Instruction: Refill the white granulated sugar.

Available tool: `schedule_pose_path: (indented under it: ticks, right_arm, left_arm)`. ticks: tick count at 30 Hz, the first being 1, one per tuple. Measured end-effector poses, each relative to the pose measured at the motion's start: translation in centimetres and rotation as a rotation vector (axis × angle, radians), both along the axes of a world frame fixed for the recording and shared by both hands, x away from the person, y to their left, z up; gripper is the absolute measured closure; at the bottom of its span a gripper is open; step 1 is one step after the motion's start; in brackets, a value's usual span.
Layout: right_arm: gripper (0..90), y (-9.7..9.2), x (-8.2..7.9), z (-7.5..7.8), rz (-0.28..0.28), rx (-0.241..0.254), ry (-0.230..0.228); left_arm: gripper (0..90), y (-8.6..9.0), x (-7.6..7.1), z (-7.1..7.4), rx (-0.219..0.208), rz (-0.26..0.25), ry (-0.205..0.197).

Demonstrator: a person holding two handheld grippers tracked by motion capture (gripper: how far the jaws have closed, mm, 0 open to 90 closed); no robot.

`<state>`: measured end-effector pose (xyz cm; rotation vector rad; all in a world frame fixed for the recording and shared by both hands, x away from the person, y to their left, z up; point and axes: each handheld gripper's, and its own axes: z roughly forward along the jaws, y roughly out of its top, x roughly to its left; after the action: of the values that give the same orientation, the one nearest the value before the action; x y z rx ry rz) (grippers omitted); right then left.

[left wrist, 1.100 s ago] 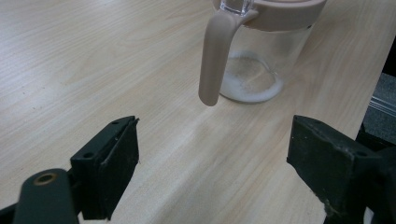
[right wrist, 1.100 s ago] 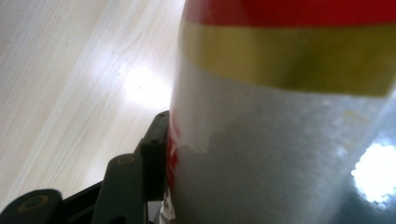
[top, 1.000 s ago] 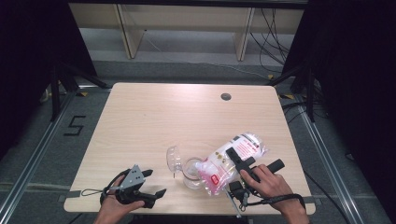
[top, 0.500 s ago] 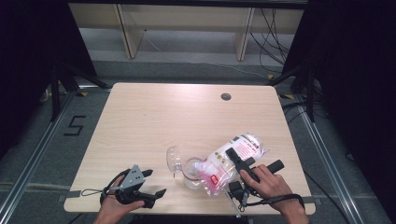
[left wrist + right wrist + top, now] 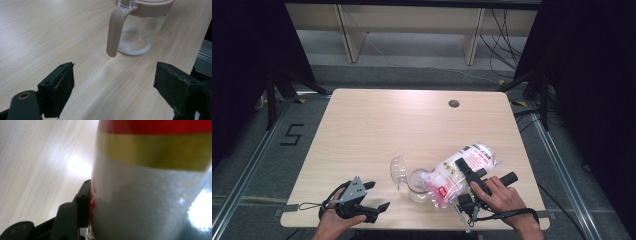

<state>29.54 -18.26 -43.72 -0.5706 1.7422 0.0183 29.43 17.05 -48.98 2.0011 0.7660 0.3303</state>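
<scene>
Right gripper [image 5: 465, 172]: clamped on a clear bag of white powder [image 5: 459, 170], tilted mouth-down.
Bag: touching the rim of a lidded glass jar [image 5: 417, 184].
Left gripper [image 5: 379, 196]: jaws spread, empty, jar ahead.
Table [image 5: 377, 125]: under both.

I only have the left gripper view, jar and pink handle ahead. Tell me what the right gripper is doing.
Observer: In the high view the right gripper is shut on a bag of white powder, tilted with its low end at the jar.
Operator: Report the jar's lid.
Observer: The clear lid stands flipped open, on the side away from the bag.
Operator: Say where my left gripper sits.
Observer: The left gripper is open near the table's front edge, left of the jar.
</scene>
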Motion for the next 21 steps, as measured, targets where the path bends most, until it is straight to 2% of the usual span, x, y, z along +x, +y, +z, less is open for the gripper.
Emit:
schedule_pose_path:
  ticks: [4,8,10,11,12,15,16,18,21]
  right_arm:
    - [51.2,0.03,0.04,-0.09,0.009,0.01,-0.009]
    - [51.2,0.06,0.0,0.05,0.005,0.001,-0.017]
    - [51.3,0.23,0.08,0.23,0.028,-0.025,-0.032]
    - [51.3,0.14,-0.1,0.07,0.003,-0.009,-0.021]
    - [51.3,0.16,-0.09,0.02,0.008,-0.006,-0.025]
    - [51.3,0.42,-0.07,-0.07,0.023,-0.024,-0.03]
    - [51.3,0.5,-0.14,0.0,0.013,-0.042,-0.029]
    - [51.3,0.59,-0.19,-0.21,0.018,-0.032,-0.032]
    - [51.4,0.88,-0.21,-0.27,0.021,-0.055,-0.031]
  left_arm:
    - [16.1,-0.01,0.0,0.01,0.002,-0.002,0.0]
    - [16.1,0.0,0.0,0.02,0.004,-0.005,-0.004]
    - [16.1,-0.02,-0.01,0.0,0.001,-0.001,-0.001]
    - [16.1,-0.02,0.0,-0.01,0.002,-0.002,0.0]
    - [16.1,-0.05,0.0,-0.03,-0.001,0.0,0.001]
    - [16.1,-0.08,0.0,-0.03,-0.003,0.001,0.001]
    - [16.1,-0.02,0.0,0.0,0.006,-0.003,-0.001]
    - [16.1,-0.01,0.01,-0.01,0.007,-0.005,-0.004]
    - [16.1,0.0,0.0,-0.01,0.007,-0.005,-0.004]
